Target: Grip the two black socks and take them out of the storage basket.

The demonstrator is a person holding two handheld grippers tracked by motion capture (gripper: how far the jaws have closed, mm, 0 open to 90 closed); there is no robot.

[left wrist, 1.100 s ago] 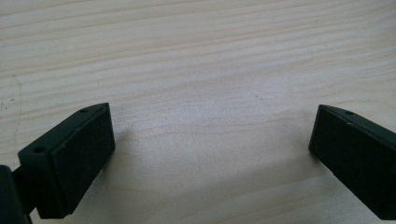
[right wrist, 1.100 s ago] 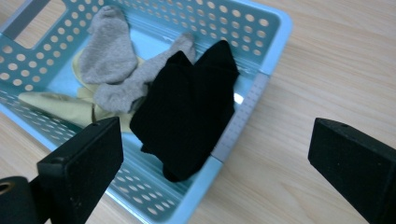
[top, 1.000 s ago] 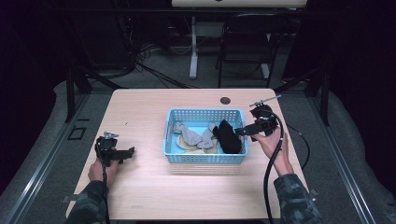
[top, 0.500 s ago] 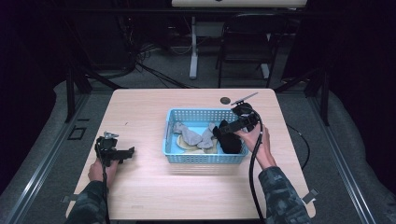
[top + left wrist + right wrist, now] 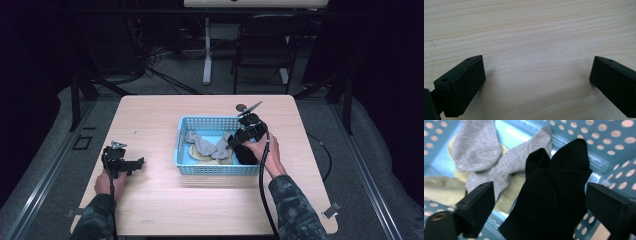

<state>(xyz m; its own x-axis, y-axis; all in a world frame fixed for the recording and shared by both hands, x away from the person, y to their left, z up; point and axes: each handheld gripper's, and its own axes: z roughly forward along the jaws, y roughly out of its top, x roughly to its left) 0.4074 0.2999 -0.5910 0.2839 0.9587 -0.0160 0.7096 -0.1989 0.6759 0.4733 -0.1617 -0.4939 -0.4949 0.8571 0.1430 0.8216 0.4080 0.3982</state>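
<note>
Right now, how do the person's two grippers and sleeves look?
Both grippers, left and right, are black, each with two flat rectangular jaws bearing small screw holes. A black cable trails from the right one, which carries a grey three-cornered plate. The sleeves are camouflage-patterned.

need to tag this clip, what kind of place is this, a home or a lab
Most likely a lab or recording studio, not a home: a bare wooden table stands alone among dark surrounds, with cables across the floor, a black chair behind, and the blue basket of socks staged on it.
</note>
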